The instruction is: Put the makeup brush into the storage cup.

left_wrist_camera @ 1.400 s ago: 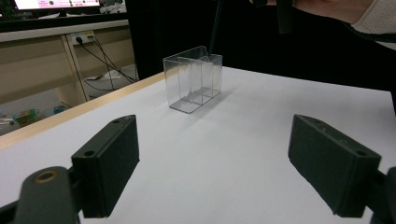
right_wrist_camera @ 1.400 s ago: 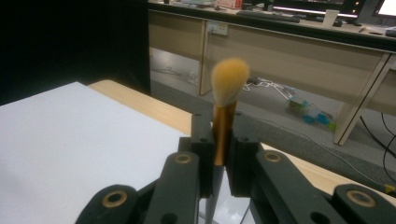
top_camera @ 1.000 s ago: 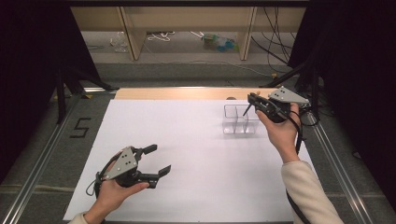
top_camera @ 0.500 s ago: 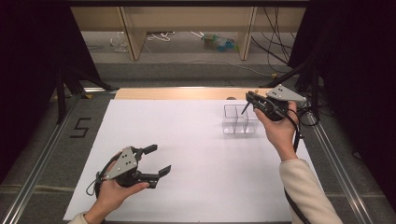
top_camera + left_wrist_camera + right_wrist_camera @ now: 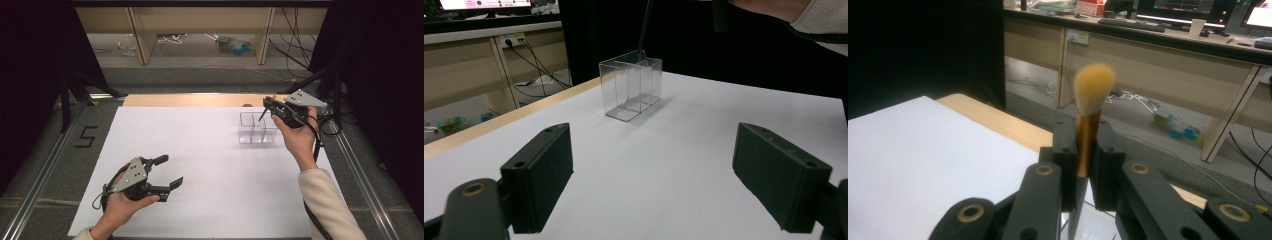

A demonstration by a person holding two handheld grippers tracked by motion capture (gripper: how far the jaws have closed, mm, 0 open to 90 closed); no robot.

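A makeup brush [image 5: 1093, 97] with a tan tuft and a gold ferrule stands between the jaws of my right gripper [image 5: 1083, 145], which is shut on it. Its thin dark handle [image 5: 261, 115] slants down from the right gripper [image 5: 268, 104] to the top of a clear divided box [image 5: 257, 129] at the table's far right. In the left gripper view the handle [image 5: 644, 25] comes down to the top of the box [image 5: 631, 85] at its far end. My left gripper [image 5: 167, 171] is open near the front left with nothing between its jaws [image 5: 669, 175].
A white sheet [image 5: 200, 165] covers the table, with a strip of wood [image 5: 190, 100] along its far edge. Metal rails [image 5: 45, 165] run down both sides. Shelving and cables [image 5: 235, 45] lie on the floor beyond.
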